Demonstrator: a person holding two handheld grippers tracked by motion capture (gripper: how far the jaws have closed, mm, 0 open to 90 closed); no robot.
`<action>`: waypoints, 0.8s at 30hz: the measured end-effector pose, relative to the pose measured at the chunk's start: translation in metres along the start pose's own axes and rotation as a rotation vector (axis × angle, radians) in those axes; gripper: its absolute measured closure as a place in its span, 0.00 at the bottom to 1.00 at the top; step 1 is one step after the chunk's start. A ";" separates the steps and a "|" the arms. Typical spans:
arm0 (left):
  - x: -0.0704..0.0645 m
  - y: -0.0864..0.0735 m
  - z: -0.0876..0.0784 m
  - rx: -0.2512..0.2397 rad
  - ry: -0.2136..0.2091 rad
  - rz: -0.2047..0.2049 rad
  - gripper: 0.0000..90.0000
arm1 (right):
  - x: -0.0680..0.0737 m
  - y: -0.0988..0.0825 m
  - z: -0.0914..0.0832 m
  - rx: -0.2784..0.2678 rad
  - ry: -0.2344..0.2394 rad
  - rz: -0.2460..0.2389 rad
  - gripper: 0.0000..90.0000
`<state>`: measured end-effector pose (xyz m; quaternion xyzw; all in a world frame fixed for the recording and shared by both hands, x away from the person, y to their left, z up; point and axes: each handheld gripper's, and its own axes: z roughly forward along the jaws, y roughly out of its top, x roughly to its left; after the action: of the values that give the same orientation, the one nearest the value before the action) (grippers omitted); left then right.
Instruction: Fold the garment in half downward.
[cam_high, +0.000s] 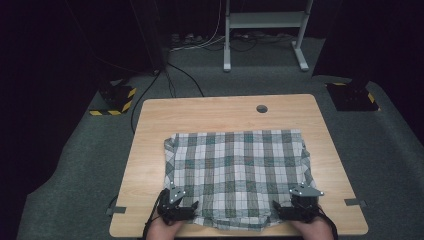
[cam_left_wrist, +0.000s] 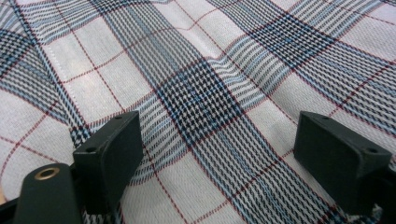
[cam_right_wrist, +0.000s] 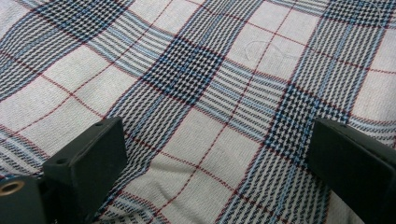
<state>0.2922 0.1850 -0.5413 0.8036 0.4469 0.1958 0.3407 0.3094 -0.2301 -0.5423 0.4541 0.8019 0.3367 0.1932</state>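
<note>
Both grippers, left (cam_high: 176, 209) and right (cam_high: 298, 207), sit at the bottom of the frame with jaws open over the cloth's (cam_high: 235, 175) near corners. They look placed to pinch that edge and fold it across the tabletop (cam_high: 150, 135).

Cloth (cam_high: 237, 175) lies on table (cam_high: 150, 130), toward near edge; left gripper (cam_high: 176, 209) at cloth's near-left corner, right gripper (cam_high: 296, 210) near-right.

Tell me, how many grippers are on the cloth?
2. The left gripper sits at the cloth's near left corner, the right gripper at its near right corner, both with jaws open.
</note>
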 end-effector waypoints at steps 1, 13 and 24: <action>-0.001 0.001 0.001 0.001 -0.004 0.003 0.18 | -0.001 -0.001 -0.001 0.001 -0.004 0.004 0.05; -0.016 0.014 0.012 0.017 -0.041 0.041 0.18 | -0.021 -0.010 -0.012 0.004 -0.050 0.051 0.05; -0.041 0.028 0.026 0.018 -0.097 0.096 0.18 | -0.044 -0.022 -0.025 0.008 -0.105 0.108 0.06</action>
<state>0.3031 0.1306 -0.5393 0.8359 0.3924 0.1686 0.3449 0.3035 -0.2852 -0.5410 0.5146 0.7662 0.3191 0.2150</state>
